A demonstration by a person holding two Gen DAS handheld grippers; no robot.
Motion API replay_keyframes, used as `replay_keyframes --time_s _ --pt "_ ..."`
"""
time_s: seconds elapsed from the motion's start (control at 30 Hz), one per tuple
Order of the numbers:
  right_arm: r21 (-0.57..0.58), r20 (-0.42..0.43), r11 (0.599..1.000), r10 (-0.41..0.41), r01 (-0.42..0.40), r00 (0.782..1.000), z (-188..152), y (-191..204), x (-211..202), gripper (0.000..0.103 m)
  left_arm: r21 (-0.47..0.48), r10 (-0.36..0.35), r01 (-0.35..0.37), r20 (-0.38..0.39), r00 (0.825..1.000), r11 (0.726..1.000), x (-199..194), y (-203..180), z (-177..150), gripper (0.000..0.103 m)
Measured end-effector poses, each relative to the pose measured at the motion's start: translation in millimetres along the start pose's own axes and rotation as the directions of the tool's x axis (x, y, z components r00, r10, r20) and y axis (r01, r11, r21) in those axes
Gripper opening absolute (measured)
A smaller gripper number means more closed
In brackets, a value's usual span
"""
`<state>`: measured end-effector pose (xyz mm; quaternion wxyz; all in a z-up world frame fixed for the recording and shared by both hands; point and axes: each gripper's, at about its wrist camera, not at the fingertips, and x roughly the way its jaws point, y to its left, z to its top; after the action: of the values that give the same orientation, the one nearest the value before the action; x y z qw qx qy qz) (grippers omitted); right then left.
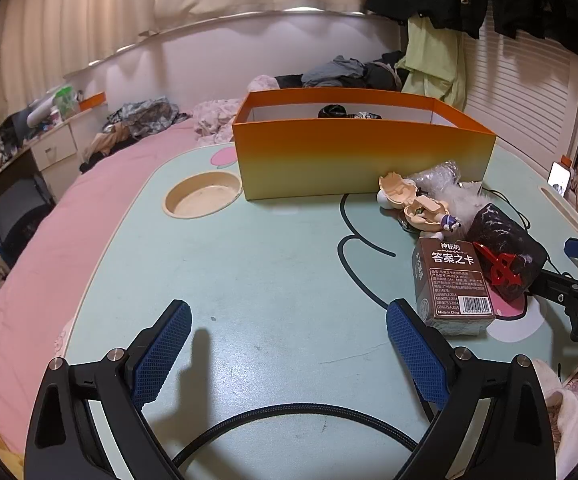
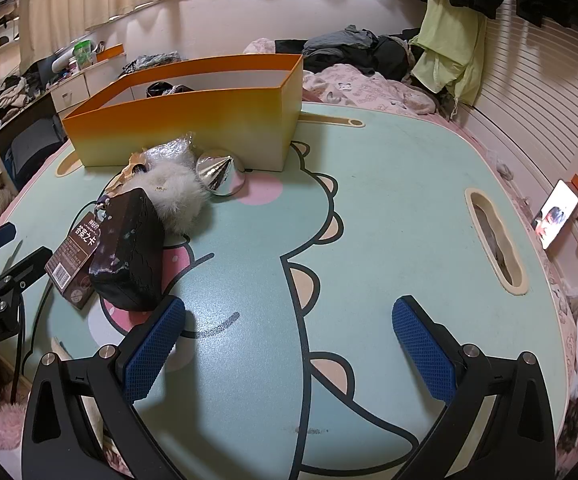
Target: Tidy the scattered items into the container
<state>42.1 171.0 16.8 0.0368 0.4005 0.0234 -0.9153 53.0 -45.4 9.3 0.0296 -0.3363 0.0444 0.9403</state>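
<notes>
An orange open box (image 1: 361,160) stands at the far side of the green table (image 1: 269,280); it also shows in the right wrist view (image 2: 193,120), with dark items inside. In front of it lies a pile: a brown card box (image 1: 453,284) (image 2: 71,260), a black marbled box (image 1: 505,244) (image 2: 129,248) with a red ornament (image 1: 499,268) on it, a white fluffy ball (image 2: 177,196), a silver cone (image 2: 219,174), a crinkled plastic bag (image 2: 171,150) and beige figure parts (image 1: 409,200). My left gripper (image 1: 289,332) is open and empty, left of the card box. My right gripper (image 2: 289,324) is open and empty, right of the black box.
The table has a round cup recess (image 1: 203,198) at the left and a long slot (image 2: 495,236) at the right. A phone (image 2: 555,216) stands lit beyond the right edge. A black cable (image 1: 289,416) loops under my left gripper. Bedding and clothes surround the table.
</notes>
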Motion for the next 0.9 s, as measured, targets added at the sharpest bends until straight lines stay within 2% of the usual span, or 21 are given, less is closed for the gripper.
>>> replay_keyframes --time_s 0.9 --pt "-0.011 -0.003 1.0 0.008 -0.008 1.0 -0.6 3.0 1.0 0.103 0.0 0.001 -0.001 0.0 1.0 1.0 -0.8 -1.0 -0.4 0.098"
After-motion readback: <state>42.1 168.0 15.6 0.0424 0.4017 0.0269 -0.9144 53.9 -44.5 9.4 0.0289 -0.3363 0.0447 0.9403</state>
